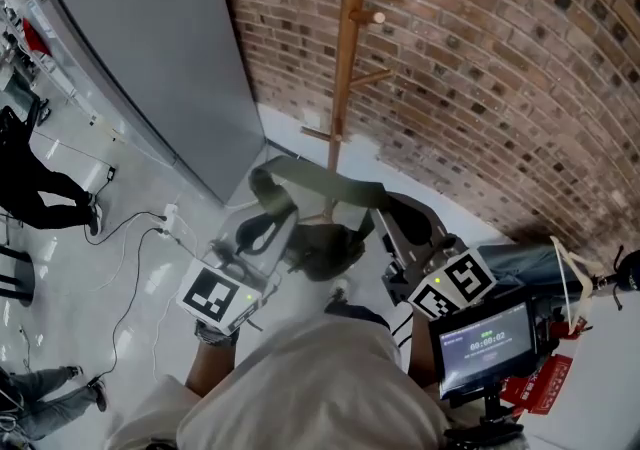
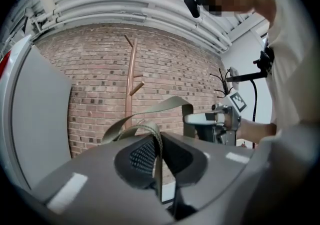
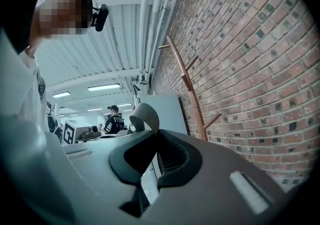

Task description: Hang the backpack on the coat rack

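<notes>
The olive-green backpack (image 1: pixel 325 246) hangs between my two grippers, just in front of the wooden coat rack (image 1: pixel 345 58). Its wide strap (image 1: pixel 320 181) stretches from one gripper to the other. My left gripper (image 1: pixel 265 223) is shut on a narrow webbing strap (image 2: pixel 158 146) that loops up out of its jaws. My right gripper (image 1: pixel 387 225) is shut on the wide strap's end (image 3: pixel 144 115), which curls above its jaws. The rack's pole with its slanted pegs stands against the brick wall beyond both grippers, as the coat rack (image 2: pixel 131 81) and the coat rack (image 3: pixel 192 94). The bag's body is hidden in both gripper views.
A large grey panel (image 1: pixel 160 58) leans on the brick wall left of the rack. Cables (image 1: pixel 150 228) and a power strip lie on the white floor. People stand at the far left (image 1: pixel 40 188). A small monitor on a stand (image 1: pixel 485 343) is at the lower right.
</notes>
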A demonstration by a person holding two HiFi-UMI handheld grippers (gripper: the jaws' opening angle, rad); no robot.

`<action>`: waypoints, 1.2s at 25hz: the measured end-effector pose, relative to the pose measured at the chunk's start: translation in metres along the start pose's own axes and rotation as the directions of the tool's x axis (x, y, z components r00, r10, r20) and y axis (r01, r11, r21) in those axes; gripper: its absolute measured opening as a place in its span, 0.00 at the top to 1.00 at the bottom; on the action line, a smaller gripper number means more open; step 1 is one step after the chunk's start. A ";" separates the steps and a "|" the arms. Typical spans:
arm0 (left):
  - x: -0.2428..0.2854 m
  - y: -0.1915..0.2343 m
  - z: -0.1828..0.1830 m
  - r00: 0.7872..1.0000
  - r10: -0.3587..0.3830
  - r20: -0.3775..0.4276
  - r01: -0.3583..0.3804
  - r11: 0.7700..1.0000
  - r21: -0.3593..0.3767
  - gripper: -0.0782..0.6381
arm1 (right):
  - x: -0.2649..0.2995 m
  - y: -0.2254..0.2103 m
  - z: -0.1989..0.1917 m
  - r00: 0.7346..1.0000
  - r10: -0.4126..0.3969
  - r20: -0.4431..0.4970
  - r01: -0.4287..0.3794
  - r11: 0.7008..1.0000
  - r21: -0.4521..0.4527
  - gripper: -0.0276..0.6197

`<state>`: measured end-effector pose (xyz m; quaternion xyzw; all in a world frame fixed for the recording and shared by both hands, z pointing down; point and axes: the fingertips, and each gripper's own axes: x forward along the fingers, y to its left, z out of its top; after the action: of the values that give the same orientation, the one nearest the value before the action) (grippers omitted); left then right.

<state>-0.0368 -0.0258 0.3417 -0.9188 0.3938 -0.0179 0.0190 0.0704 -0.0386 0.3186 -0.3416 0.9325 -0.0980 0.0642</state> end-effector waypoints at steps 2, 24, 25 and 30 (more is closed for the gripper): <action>0.010 0.005 0.000 1.000 0.018 -0.003 -0.018 1.000 -0.004 0.87 | 0.006 -0.012 0.001 1.000 0.010 -0.015 -0.010 1.000 -0.014 0.94; 0.069 0.043 -0.031 0.994 0.057 -0.096 -0.063 0.996 -0.062 0.87 | 0.044 -0.100 -0.015 0.996 -0.010 -0.088 0.018 0.996 0.089 0.94; 0.069 0.046 -0.033 0.994 0.048 -0.100 -0.055 0.996 -0.067 0.87 | 0.045 -0.103 -0.015 0.996 -0.022 -0.091 0.031 0.995 0.090 0.94; 0.073 0.059 -0.043 0.994 0.012 -0.109 -0.021 0.996 -0.087 0.87 | 0.054 -0.111 -0.020 0.993 -0.067 -0.102 0.077 0.993 0.093 0.94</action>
<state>-0.0315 -0.1200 0.3833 -0.9132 0.4022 -0.0503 -0.0429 0.0947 -0.1538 0.3606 -0.3662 0.9158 -0.1621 0.0311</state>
